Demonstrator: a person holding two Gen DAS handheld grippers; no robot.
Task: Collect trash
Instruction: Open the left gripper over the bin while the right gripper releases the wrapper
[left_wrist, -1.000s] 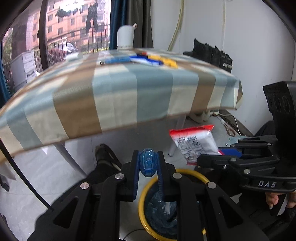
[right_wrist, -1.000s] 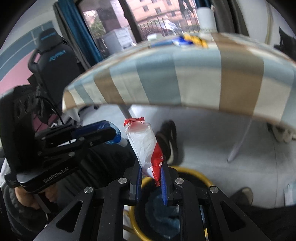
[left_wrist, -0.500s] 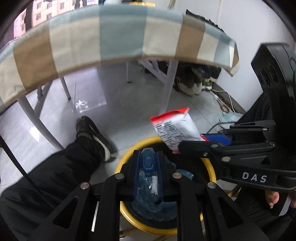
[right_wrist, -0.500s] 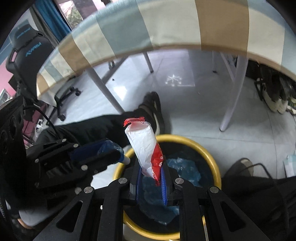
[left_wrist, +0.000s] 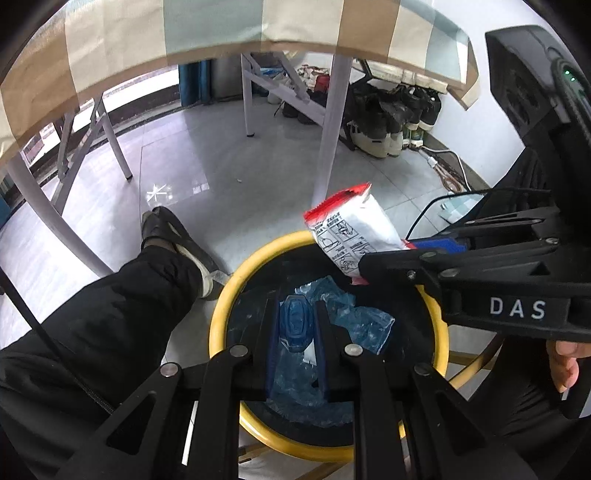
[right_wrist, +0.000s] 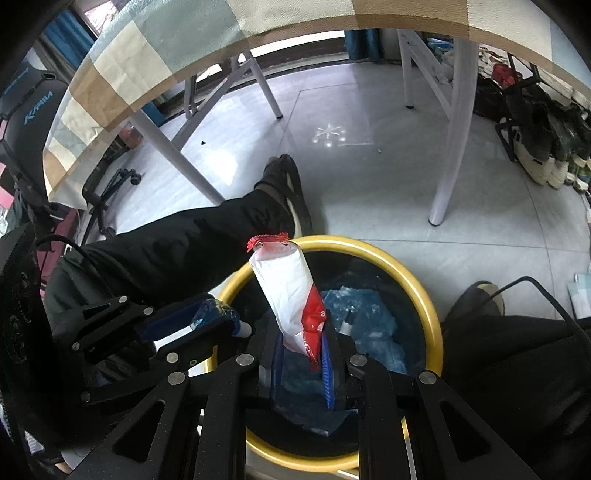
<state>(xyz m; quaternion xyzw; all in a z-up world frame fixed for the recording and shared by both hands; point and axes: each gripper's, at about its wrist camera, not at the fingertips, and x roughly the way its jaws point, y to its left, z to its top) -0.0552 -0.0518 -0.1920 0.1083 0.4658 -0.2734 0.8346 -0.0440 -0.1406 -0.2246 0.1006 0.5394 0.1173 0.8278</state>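
The trash bin (left_wrist: 221, 314) is round with a yellow rim and a dark inside, and both claws hang right over it. The left gripper (left_wrist: 295, 325) is pinching a small blue plastic packet (left_wrist: 293, 321) between its blue pads, above the middle of the bin. The right gripper (right_wrist: 303, 350) is pinching a white and red wrapper (right_wrist: 288, 291) by its bottom end — the wrapper sticks up straight from the pads, with its crimped red top over the far rim of the bin. In the left wrist view the same wrapper (left_wrist: 351, 236) pokes out over the right part of the rim, held by the right gripper (left_wrist: 373, 264). In the right wrist view the left gripper (right_wrist: 221, 321) comes in from the left side of the bin with its blue packet (right_wrist: 210, 314). Down inside the bin lies crumpled blue plastic (left_wrist: 354, 317). A leg in black trousers (left_wrist: 122, 317) and a dark shoe (left_wrist: 166, 229) rest on the grey floor (left_wrist: 240, 177) just beside the bin. A checked tablecloth (left_wrist: 184, 29) hangs over the top of the view — beyond the bin stand white table legs (left_wrist: 328, 122).
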